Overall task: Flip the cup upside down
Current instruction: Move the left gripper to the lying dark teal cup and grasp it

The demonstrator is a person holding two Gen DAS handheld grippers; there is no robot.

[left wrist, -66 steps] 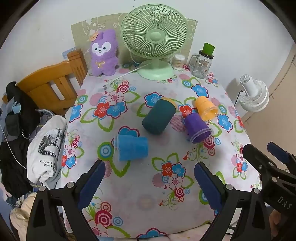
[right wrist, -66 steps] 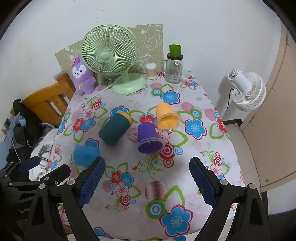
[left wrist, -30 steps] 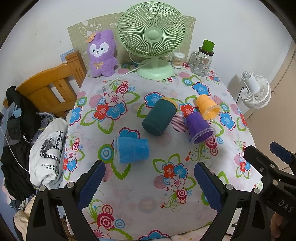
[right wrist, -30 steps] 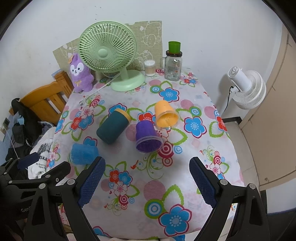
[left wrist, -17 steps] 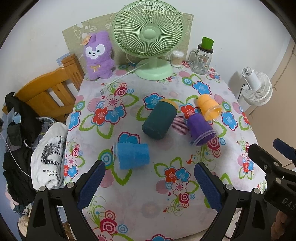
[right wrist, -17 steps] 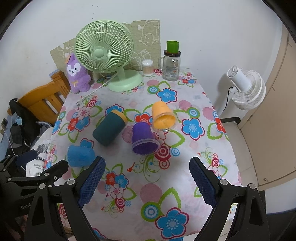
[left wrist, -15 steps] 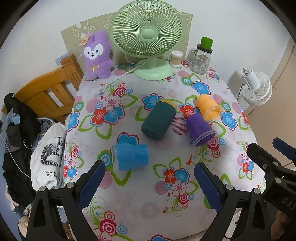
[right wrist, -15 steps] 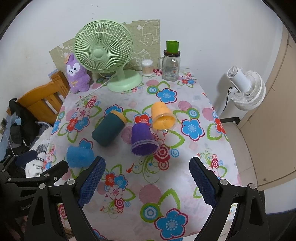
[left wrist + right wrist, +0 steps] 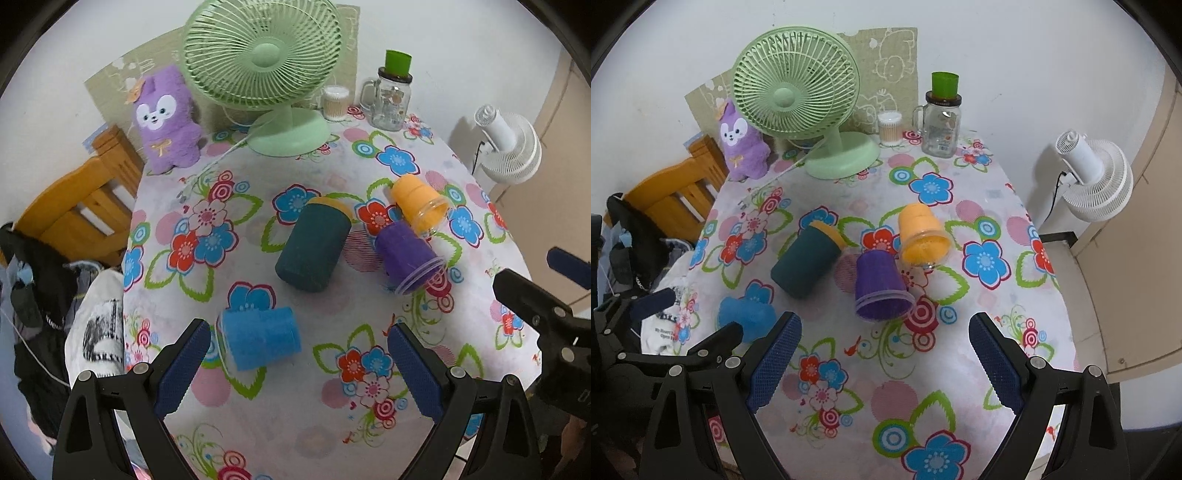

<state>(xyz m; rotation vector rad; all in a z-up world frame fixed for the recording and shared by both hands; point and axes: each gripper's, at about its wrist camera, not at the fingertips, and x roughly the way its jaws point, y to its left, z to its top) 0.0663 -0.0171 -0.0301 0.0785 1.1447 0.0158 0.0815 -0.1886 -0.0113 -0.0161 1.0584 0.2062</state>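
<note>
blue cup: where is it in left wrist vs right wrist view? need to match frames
Left wrist: blue cup lies on its side, lower centre, just ahead of the left gripper.
Right wrist: blue cup at lower left, partly hidden by the left gripper's finger.
Shared landmark: dark teal cup, on its side just beyond it.

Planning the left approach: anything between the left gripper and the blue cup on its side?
Nothing visible. The blue cup lies on its side just ahead of the open left gripper, nearer its left finger, with only bare tablecloth between. The dark teal cup lies farther back, out of that path.
</note>
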